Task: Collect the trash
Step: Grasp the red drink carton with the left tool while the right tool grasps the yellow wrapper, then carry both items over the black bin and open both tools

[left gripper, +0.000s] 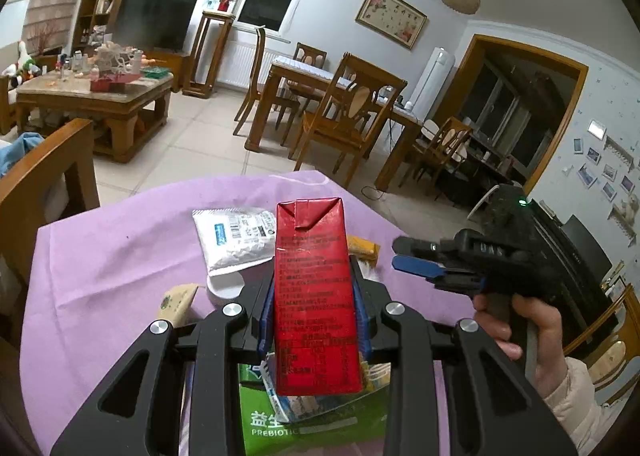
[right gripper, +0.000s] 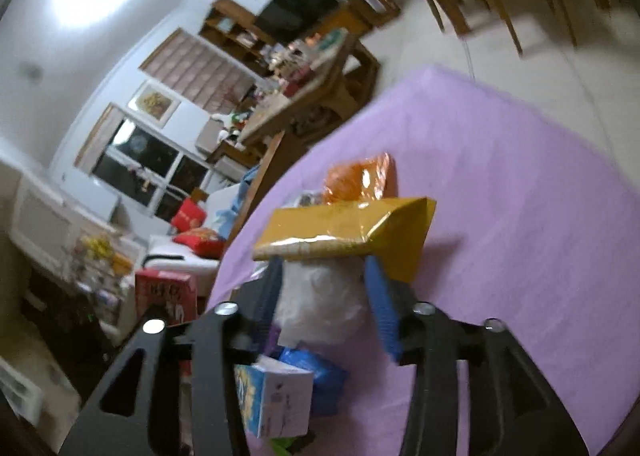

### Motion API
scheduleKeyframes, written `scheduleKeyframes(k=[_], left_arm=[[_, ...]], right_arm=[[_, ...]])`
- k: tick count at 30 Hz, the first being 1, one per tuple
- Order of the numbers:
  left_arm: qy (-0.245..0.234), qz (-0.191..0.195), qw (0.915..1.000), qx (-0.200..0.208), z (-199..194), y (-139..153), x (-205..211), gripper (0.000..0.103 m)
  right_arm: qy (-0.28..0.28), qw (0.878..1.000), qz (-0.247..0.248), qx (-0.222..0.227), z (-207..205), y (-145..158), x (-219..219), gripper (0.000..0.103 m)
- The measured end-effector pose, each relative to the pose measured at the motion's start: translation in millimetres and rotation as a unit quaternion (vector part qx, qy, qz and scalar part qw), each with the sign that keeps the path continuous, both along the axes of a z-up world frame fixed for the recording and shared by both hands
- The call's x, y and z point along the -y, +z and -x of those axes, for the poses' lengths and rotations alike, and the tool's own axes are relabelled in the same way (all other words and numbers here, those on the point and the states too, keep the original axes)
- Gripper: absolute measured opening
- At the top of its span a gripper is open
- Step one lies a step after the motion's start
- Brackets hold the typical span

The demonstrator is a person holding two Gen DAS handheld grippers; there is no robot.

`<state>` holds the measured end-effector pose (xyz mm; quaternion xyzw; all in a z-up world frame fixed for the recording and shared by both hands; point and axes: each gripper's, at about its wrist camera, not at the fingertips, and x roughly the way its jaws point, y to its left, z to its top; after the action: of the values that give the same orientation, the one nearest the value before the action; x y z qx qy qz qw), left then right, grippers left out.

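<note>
Left gripper clamped on a red carton, blue fingers pressed against its two long sides; carton upright in the left wrist view, long axis running from 6 to 12 o'clock, folded gable end pointing to 12, printed text panel facing the camera. Held above a desk draped in purple cloth, over an open green bag at 6 o'clock with wrappers showing inside. On the cloth past the carton, at 11 o'clock from it, a white padded mailer lying flat with a barcode label; just beside the mailer's near edge, a white round lid-like piece, and at 9 o'clock a tan wedge-shaped packet. A yellow packet peeking out at 1 o'clock behind the carton. Right gripper seen at 3 o'clock in the same view, held by a hand, fingers pointing toward 9 o'clock with a narrow gap between them and nothing gripped there. In the blurred right wrist view, right gripper fingers apart, around a crumpled white bag without clear contact; yellow packet lying across the tips, long axis from 9 to 3 o'clock, with an orange wrapper just beyond it at 12. Small white-and-blue box and blue wrapper at 6 o'clock
</note>
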<state>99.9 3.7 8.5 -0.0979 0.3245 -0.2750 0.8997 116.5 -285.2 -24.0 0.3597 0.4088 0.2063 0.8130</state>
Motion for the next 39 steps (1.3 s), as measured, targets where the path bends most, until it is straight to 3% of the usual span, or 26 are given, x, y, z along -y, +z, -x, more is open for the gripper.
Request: scheduleKeyframes(k=[1,3,6,9,12,14,16,21,28,33,39], left_arm=[[0.001,-0.001,1.0000,-0.002,0,-1,-2,0.031],[0.003,0.000,1.0000,-0.005,-1,-3,-6,0.031],[0.005,0.004,0.9999,-0.009,-4,-6,-14,0.031],[0.005,0.008,0.9999,-0.012,-4,-8,-16,0.031],[0.005,0.010,0.9998,-0.017,-6,-12,-19,0.031],[0.006,0.014,0.9996,-0.022,-8,-15,-21,0.031],[0.008,0.018,0.9994,-0.027,-10,-17,-22,0.031],[0.006,0.022,0.9993,-0.029,-11,-18,-22,0.031],[0.007,0.030,0.9993,-0.021,-5,-13,-21,0.031],[-0.002,0.035,0.9994,-0.003,5,1,-8,0.031],[-0.034,0.040,0.9985,0.015,17,15,31,0.031]], right_arm=[[-0.005,1.000,-0.001,-0.001,-2,-1,0,0.067],[-0.019,1.000,0.014,0.002,-10,-1,2,0.069],[-0.031,0.999,0.037,0.003,-23,-3,-1,0.081],[-0.002,1.000,0.009,-0.025,-43,-22,-3,0.081],[0.023,1.000,-0.002,-0.016,-47,-24,-9,0.080],[0.051,0.999,-0.011,-0.016,-49,-24,-17,0.060],[0.058,0.998,0.016,-0.012,-46,-23,-22,0.038],[0.065,0.997,0.027,0.021,-25,-5,-25,0.023],[0.047,0.993,0.068,0.085,21,37,-24,0.021],[-0.006,0.982,0.113,0.149,70,73,-5,0.021],[-0.077,0.967,0.145,0.194,127,98,41,0.021]])
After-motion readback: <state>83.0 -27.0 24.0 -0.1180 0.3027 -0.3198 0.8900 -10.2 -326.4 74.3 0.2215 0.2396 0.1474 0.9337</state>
